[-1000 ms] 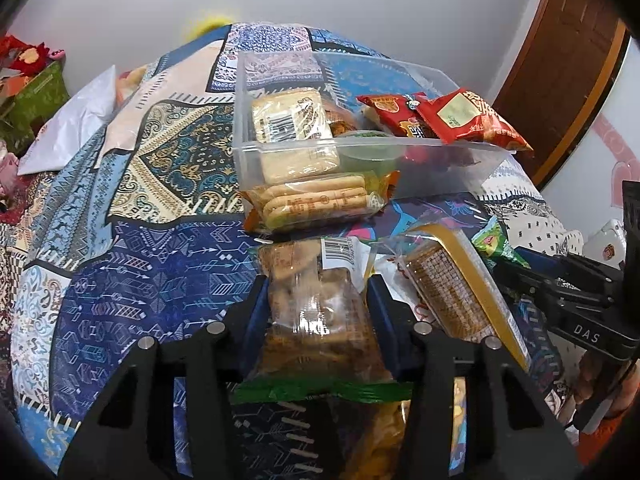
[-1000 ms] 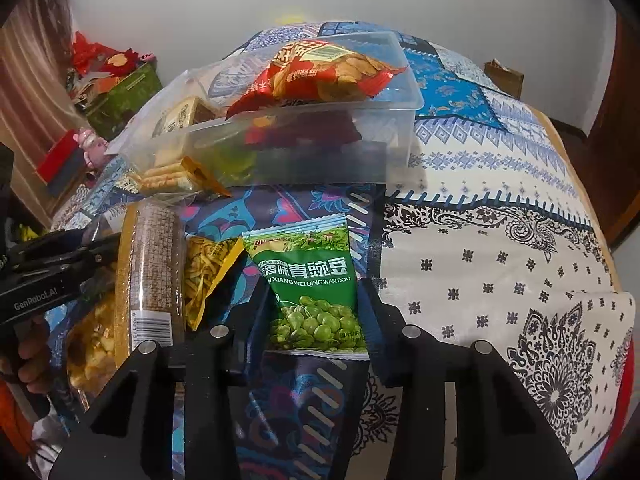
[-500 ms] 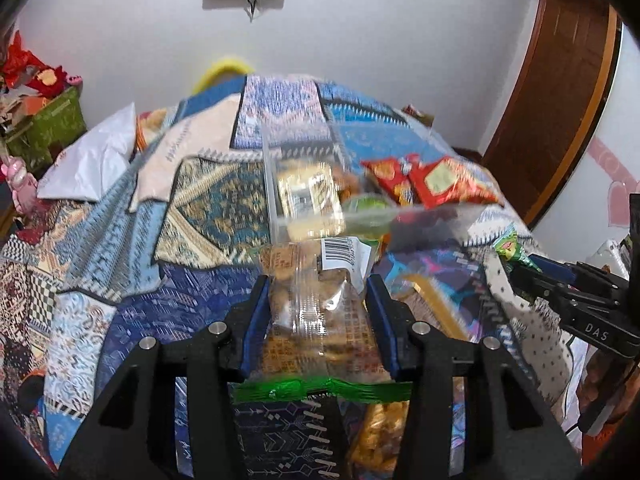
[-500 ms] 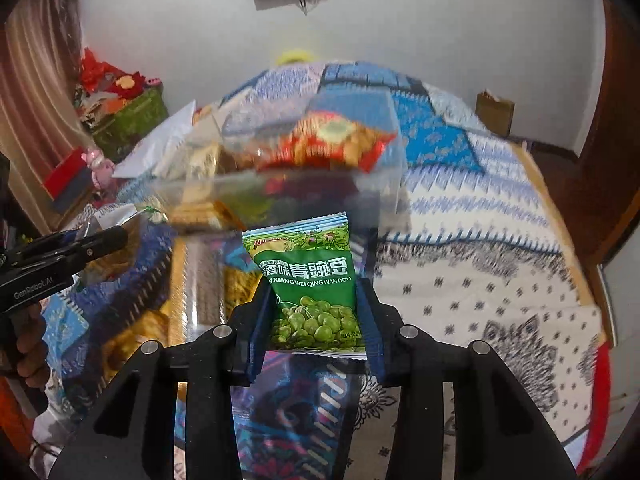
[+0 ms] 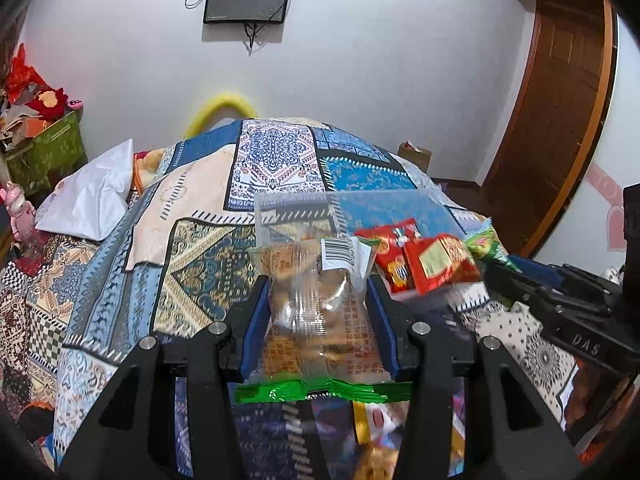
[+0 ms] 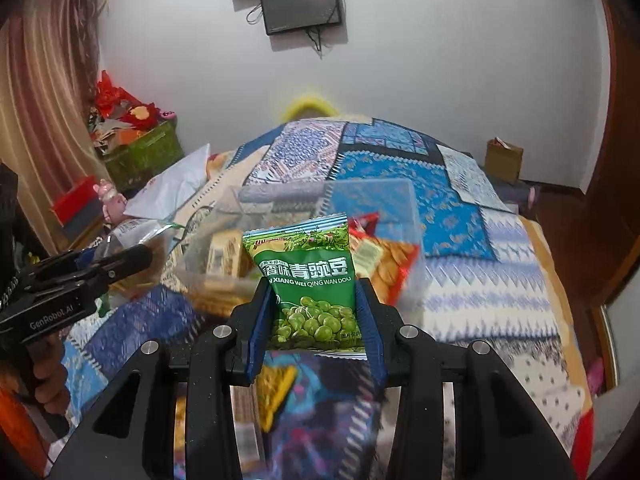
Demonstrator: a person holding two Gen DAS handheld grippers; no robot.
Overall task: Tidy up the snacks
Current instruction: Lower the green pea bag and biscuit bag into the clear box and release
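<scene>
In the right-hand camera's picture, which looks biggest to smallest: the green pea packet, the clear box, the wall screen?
1. clear box
2. green pea packet, though nearness to the camera enlarges it
3. wall screen, far off, so its rank is unsure

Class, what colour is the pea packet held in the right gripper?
Green pea packet, clearest in the right wrist view.

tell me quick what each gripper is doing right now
left gripper: closed on a clear biscuit packet
right gripper: closed on a green pea packet
</scene>
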